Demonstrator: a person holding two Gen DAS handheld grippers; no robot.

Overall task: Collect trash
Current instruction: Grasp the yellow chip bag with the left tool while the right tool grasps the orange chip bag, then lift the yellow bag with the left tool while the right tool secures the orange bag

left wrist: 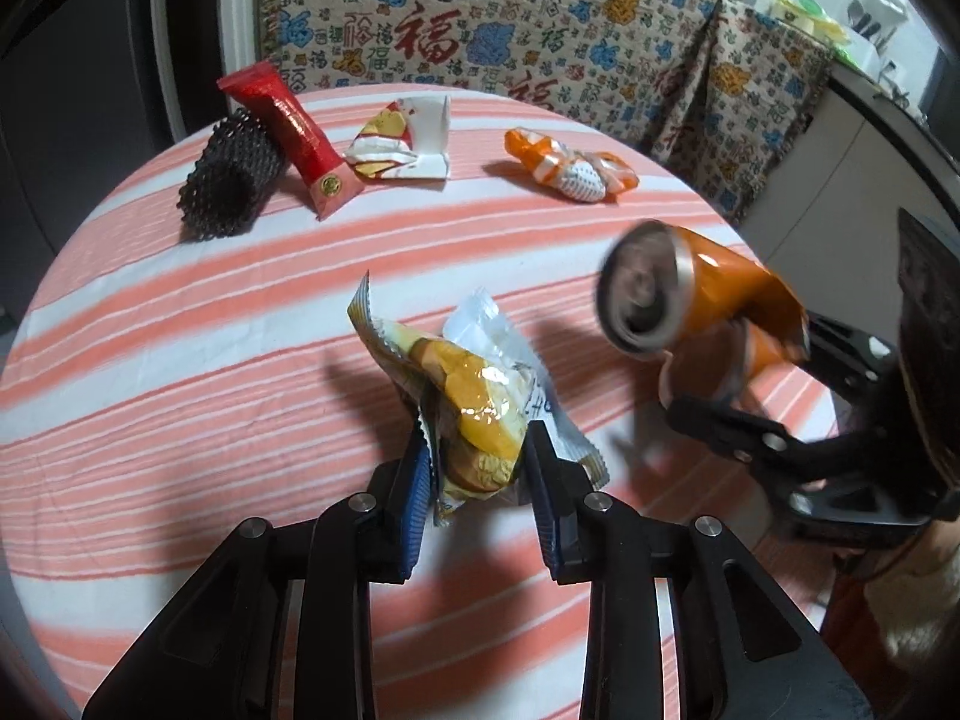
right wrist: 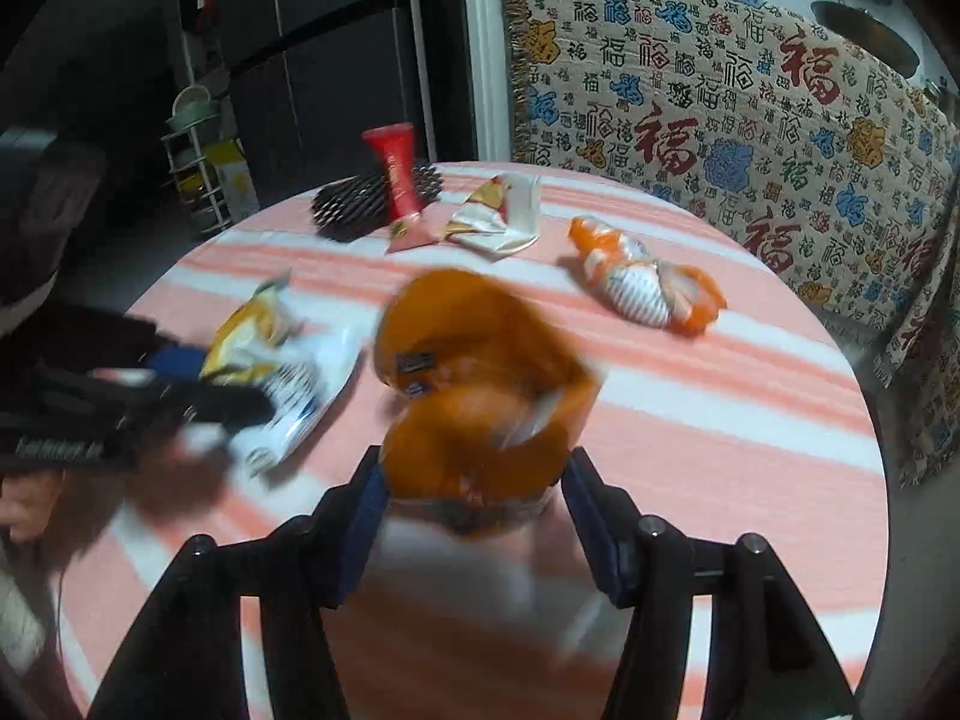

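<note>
Both grippers are loaded at once. Low in the left wrist view, the left gripper (left wrist: 477, 468) has its jaws drawn fairly close and pinches a crumpled yellow-and-white snack wrapper (left wrist: 474, 384) held up off the striped tablecloth (left wrist: 180, 360). At centre of the right wrist view, the right gripper (right wrist: 474, 510) stands about half open around a dented orange drink can (right wrist: 474, 384); blur hides whether its pads press home, though the can looks carried.

Across the top of the table more litter waits: a black mesh sleeve (left wrist: 231, 180) at upper left, a red packet (left wrist: 294, 132) leaning on it, a white-and-yellow torn wrapper (left wrist: 402, 147) just beside that, and an orange-and-white wrapper (left wrist: 570, 168) further right.

I'd judge this the carry-off step. No bin shows in either view, so next both loads need taking to one before returning for the rest.
</note>
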